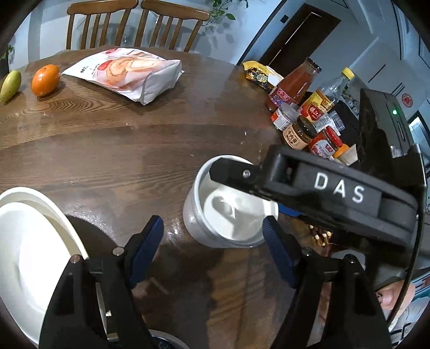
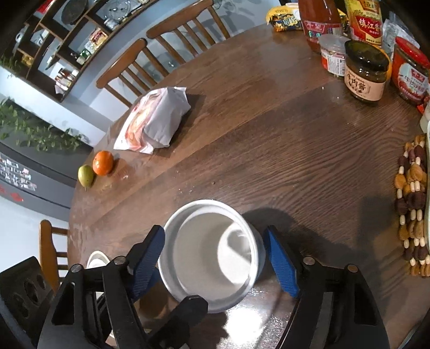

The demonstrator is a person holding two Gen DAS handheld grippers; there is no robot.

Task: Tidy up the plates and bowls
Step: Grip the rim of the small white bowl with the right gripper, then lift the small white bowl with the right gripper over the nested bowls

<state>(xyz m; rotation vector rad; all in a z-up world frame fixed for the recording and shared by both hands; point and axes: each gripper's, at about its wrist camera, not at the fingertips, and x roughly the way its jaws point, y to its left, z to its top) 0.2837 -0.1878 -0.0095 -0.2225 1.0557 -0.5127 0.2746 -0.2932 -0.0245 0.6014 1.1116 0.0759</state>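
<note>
A white bowl (image 1: 228, 214) stands upright on the dark wooden table (image 1: 121, 150). In the right wrist view the same bowl (image 2: 212, 255) sits between the blue pads of my right gripper (image 2: 215, 252), whose jaws are open around it with a small gap each side. My right gripper (image 1: 268, 212) reaches over the bowl from the right in the left wrist view. My left gripper (image 1: 213, 233) is open and empty just in front of the bowl. White stacked plates (image 1: 29, 247) lie at the lower left.
Several sauce jars and bottles (image 1: 303, 112) crowd the table's right side. A white snack bag (image 1: 129, 72), an orange (image 1: 45, 80) and a green fruit (image 1: 10, 85) lie at the far side. A beaded trivet (image 2: 414, 204) lies at the right. Two chairs (image 1: 134, 24) stand behind.
</note>
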